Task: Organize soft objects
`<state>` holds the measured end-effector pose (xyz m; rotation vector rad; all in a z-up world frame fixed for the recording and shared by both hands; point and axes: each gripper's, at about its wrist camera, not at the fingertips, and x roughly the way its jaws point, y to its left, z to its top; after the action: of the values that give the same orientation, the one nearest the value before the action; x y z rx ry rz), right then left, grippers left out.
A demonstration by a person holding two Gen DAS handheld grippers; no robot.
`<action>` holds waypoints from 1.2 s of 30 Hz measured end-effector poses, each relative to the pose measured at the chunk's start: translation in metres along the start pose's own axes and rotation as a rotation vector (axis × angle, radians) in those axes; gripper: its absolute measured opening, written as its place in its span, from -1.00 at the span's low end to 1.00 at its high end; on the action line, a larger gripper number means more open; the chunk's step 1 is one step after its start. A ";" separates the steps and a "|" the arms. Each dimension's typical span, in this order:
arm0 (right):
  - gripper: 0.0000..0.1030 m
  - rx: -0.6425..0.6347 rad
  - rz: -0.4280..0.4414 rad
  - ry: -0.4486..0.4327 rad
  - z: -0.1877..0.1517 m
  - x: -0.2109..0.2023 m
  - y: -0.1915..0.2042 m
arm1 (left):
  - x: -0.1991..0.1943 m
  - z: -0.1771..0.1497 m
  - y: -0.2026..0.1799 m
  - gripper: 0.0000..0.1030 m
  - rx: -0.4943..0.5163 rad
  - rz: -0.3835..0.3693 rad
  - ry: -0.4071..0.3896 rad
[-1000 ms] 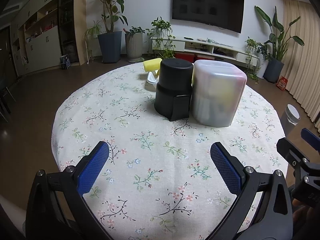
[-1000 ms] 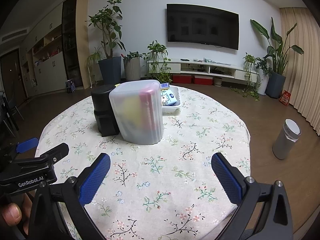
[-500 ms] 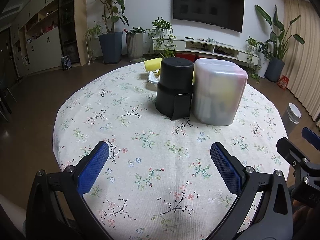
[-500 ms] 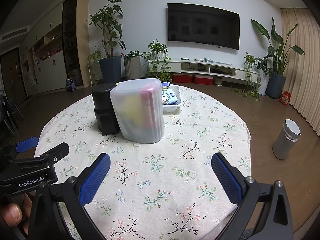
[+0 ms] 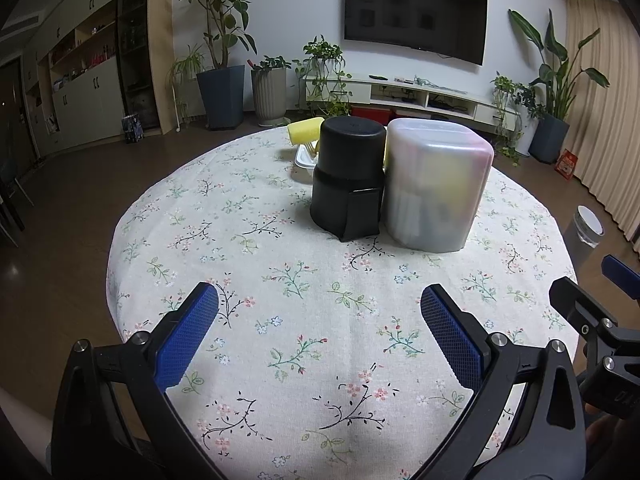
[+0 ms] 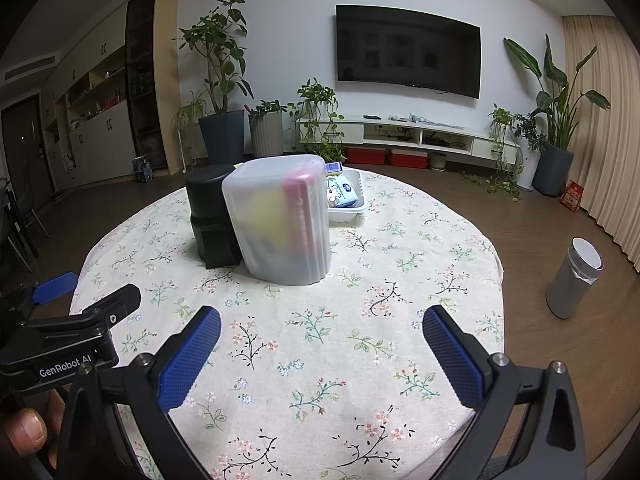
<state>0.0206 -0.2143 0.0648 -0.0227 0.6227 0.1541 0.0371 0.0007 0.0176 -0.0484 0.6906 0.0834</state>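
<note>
Your left gripper [image 5: 319, 326] hovers over the near edge of the floral tablecloth [image 5: 248, 240], jaws spread wide and holding nothing. Ahead of it and slightly right stands the black container [image 5: 349, 182], touching the frosted translucent bin [image 5: 434, 192] of soft items on its right. A yellow sponge [image 5: 305, 131] sits behind them on the white tray [image 6: 354, 204]. Your right gripper [image 6: 321, 336] is likewise wide open and empty, with the bin ahead, slightly left.
</note>
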 end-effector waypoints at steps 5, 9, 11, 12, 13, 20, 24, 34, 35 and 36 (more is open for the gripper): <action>1.00 0.000 -0.001 0.000 0.001 0.001 0.000 | 0.000 0.000 0.001 1.00 -0.006 -0.001 0.003; 1.00 -0.003 0.000 0.002 0.000 0.000 0.001 | 0.000 0.000 0.002 1.00 -0.007 -0.001 0.003; 1.00 -0.002 0.000 0.002 0.000 0.001 0.001 | 0.000 0.000 0.002 1.00 -0.008 0.000 0.002; 1.00 -0.002 0.001 0.002 0.000 0.000 0.001 | 0.000 0.000 0.002 1.00 -0.008 -0.001 0.002; 1.00 -0.003 0.000 0.002 0.000 0.001 0.001 | 0.000 0.000 0.001 1.00 -0.009 0.002 0.001; 1.00 -0.002 0.000 0.002 0.001 0.001 0.001 | -0.002 0.001 0.001 1.00 -0.003 -0.003 -0.004; 1.00 -0.002 0.001 0.004 0.001 0.001 0.001 | -0.002 0.001 0.001 1.00 -0.003 -0.002 0.000; 1.00 -0.005 0.005 0.009 -0.002 0.000 0.005 | 0.001 0.001 0.001 1.00 -0.014 -0.008 0.010; 1.00 -0.006 0.006 0.010 -0.003 -0.001 0.005 | 0.001 0.001 0.000 1.00 -0.011 -0.008 0.007; 1.00 -0.007 0.006 0.011 -0.004 -0.001 0.006 | 0.001 0.000 0.000 1.00 -0.009 -0.008 0.007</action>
<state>0.0162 -0.2087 0.0620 -0.0280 0.6336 0.1620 0.0380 0.0008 0.0175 -0.0602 0.6973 0.0792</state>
